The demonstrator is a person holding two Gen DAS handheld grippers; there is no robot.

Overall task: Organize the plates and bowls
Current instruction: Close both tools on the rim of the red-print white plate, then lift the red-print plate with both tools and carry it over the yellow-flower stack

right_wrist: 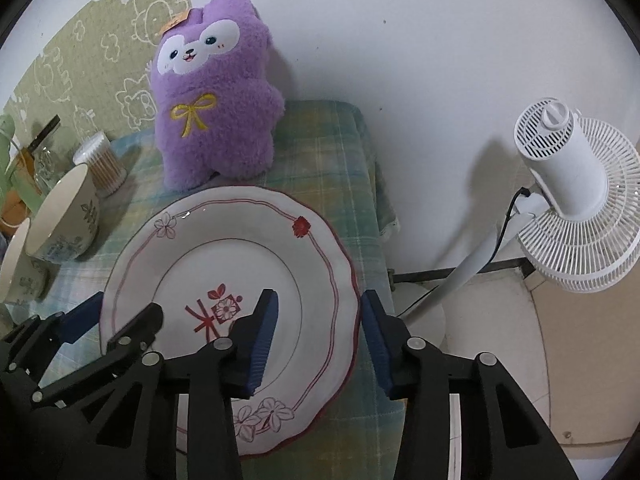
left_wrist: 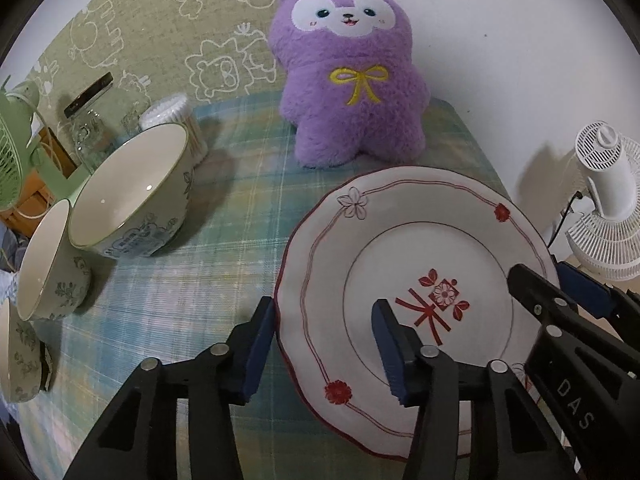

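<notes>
1. A white plate (left_wrist: 416,272) with a scalloped red rim and red flower marks lies flat on the plaid-clothed desk (left_wrist: 208,280), toward its right side; it sits just in front of a purple plush toy (left_wrist: 352,76) that stands at the back by the wall.
2. The left gripper (left_wrist: 326,346) has its jaws open, straddling the plate's left rim; one blue pad is outside the edge, the other over the plate's face; I cannot tell whether either touches it.
3. The right gripper (right_wrist: 318,338) likewise has its jaws spread apart across the plate's right rim; one pad over the plate, one beyond the edge.
4. Three patterned bowls stand in a row at the desk's left: a large bowl (left_wrist: 136,196), a smaller bowl (left_wrist: 50,264) and a third bowl (left_wrist: 18,356) at the frame edge; all well apart from the plate.
5. A tub of cotton swabs (left_wrist: 176,120) stands behind the large bowl; a white fan (right_wrist: 572,196) stands off the desk to the right.
</notes>
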